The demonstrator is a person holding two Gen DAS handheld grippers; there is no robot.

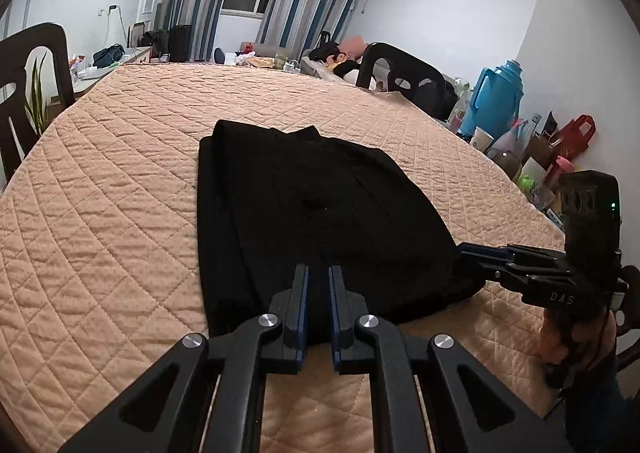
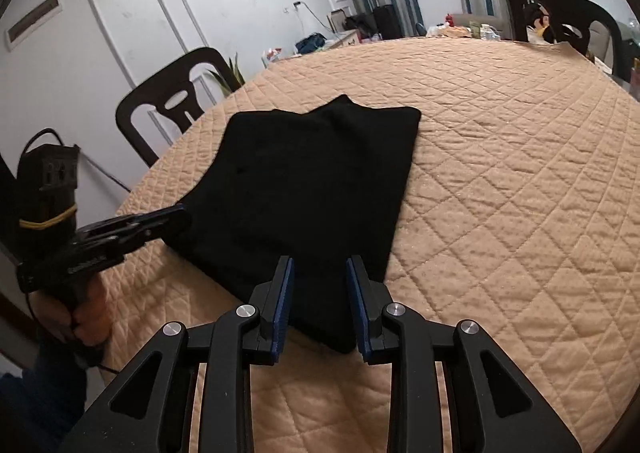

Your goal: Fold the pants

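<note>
Black pants lie folded in a flat stack on the peach quilted table cover; they also show in the right wrist view. My left gripper hovers over the near edge of the pants, jaws slightly apart with a narrow gap, nothing between them. My right gripper is open over the near corner of the pants, empty. Each gripper shows in the other's view, the right gripper at the pants' right corner, the left gripper at their left corner.
Dark chairs stand around the table. A blue thermos jug, cups and bags crowd the floor at the right. A potted plant stands at the left. The quilted cover spreads wide beyond the pants.
</note>
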